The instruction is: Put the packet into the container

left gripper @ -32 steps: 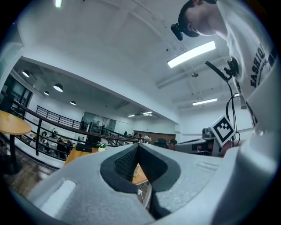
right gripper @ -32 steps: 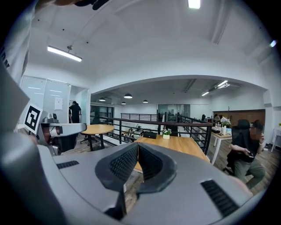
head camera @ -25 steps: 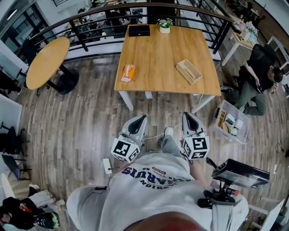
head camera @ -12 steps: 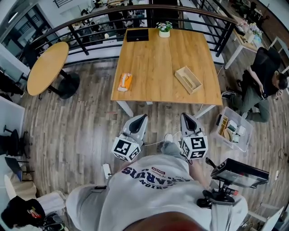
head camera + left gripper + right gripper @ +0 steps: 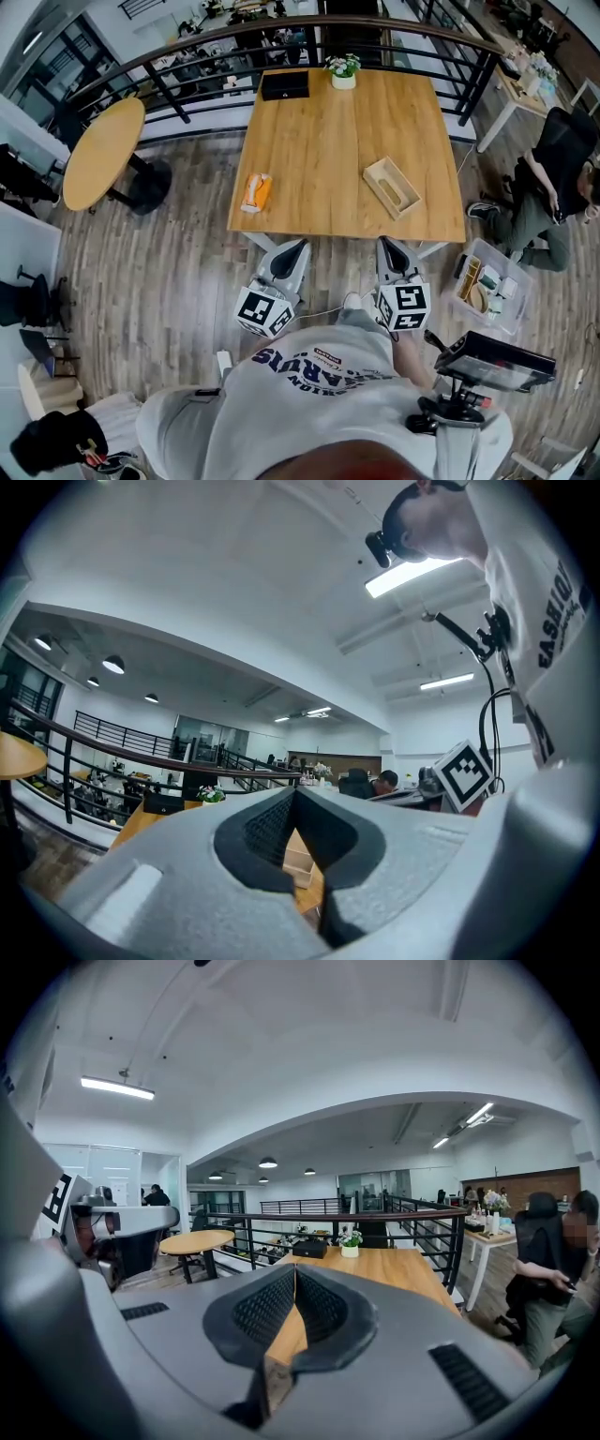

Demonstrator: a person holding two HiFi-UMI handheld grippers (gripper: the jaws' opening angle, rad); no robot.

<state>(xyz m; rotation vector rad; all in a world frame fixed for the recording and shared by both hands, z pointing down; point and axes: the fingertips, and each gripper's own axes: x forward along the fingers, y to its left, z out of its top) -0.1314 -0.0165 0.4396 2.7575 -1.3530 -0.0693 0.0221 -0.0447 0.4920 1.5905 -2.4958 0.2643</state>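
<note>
Head view: a big wooden table is seen from above. An orange packet is laid flat on it, close to the table's left edge and near the front corner. A small wooden container is set on the right half of the table, turned at a slant, with its open top facing up. The packet and the container are kept well apart, and nothing can be seen inside the container.

At the far edge of the table, a black box and a little plant pot are placed side by side.

The left gripper and the right gripper are held side by side over the wooden floor, just in front of the table's near edge. The table is not touched by either one. In the left gripper view, the two jaws are seen pressed together at their tips, with nothing between them. In the right gripper view, the jaws are also seen closed tight, and nothing is held there.

A round table is seen to the left. A clear bin is set on the floor at the right, near a seated person.
</note>
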